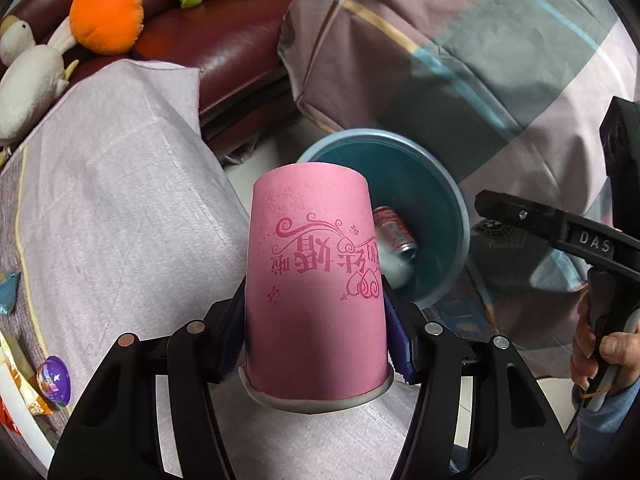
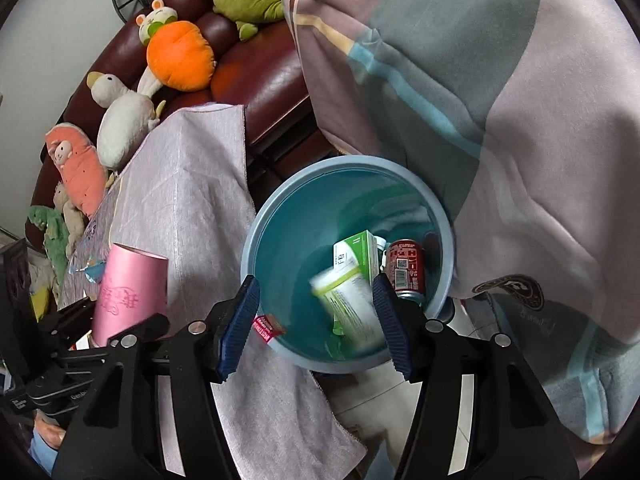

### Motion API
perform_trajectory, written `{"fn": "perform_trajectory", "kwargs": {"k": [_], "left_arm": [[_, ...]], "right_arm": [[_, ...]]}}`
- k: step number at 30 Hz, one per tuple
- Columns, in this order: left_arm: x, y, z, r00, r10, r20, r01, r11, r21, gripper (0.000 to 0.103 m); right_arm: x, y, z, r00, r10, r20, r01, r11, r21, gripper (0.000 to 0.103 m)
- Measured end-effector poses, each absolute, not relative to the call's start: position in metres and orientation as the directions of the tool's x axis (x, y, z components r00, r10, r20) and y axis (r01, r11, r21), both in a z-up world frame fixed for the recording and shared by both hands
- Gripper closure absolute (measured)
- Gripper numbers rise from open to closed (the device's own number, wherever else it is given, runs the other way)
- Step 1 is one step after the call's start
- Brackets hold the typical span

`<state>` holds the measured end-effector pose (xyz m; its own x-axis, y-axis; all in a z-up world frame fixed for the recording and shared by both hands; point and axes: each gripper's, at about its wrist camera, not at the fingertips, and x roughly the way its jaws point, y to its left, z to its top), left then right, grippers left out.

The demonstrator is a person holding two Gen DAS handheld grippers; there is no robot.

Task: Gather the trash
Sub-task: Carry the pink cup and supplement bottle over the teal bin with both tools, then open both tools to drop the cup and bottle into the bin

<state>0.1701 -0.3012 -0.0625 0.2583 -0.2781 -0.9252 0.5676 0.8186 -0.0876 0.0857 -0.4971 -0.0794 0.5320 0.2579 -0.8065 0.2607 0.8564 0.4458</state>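
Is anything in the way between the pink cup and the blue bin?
Nothing visible blocks it. The left claw holds the pink cup upside down over the cloth-covered table, and the blue bin sits open just past the table's edge. The right claw is open above the bin, dropping a green-and-white carton, so it should clear first.

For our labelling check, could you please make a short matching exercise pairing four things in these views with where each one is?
Things:
1. pink cup
2. red can
3. orange plush
4. purple capsule

Places:
A. on the maroon sofa
B. on the cloth, at the left edge of the left wrist view
C. between the left gripper's pads
D. inside the blue bin

Pairs: 1-C, 2-D, 3-A, 4-B
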Motion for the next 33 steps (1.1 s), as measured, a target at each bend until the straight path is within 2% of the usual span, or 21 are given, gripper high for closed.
{"fn": "perform_trajectory", "kwargs": {"k": [8,15,20,22,24,32,33], "left_arm": [[0.176,-0.315,-0.077,0.233,-0.273,-0.934,0.578,0.811,-0.093,0.042],[0.175,-0.334,-0.088,0.206,-0.280,-0.938,0.608,0.788,-0.102,0.041],[0.175,-0.349,-0.097,0.197,-0.284,-0.938,0.631,0.769,-0.101,0.035],[0.174,-0.351,-0.098,0.193,-0.280,-0.940,0.636,0.766,-0.098,0.022],[0.173,-0.350,-0.096,0.211,-0.283,-0.936,0.635,0.767,-0.089,0.017],[0.173,-0.330,-0.086,0.222,-0.290,-0.931,0.604,0.791,-0.102,0.012],[0.172,-0.326,-0.084,0.223,-0.290,-0.931,0.598,0.795,-0.104,0.011]], "right_arm": [[0.081,-0.508,-0.081,0.525,0.188,-0.830,0.296,0.874,0.386,0.031],[0.078,-0.515,-0.080,0.508,0.118,-0.853,0.333,0.887,0.321,0.028],[0.076,-0.520,-0.078,0.500,0.084,-0.862,0.355,0.888,0.292,0.028],[0.075,-0.522,-0.076,0.499,0.075,-0.863,0.360,0.889,0.285,0.027],[0.074,-0.522,-0.075,0.498,0.073,-0.864,0.362,0.888,0.283,0.027],[0.078,-0.514,-0.073,0.481,0.064,-0.874,0.355,0.898,0.261,0.027],[0.079,-0.512,-0.072,0.480,0.063,-0.875,0.353,0.899,0.259,0.024]]}}
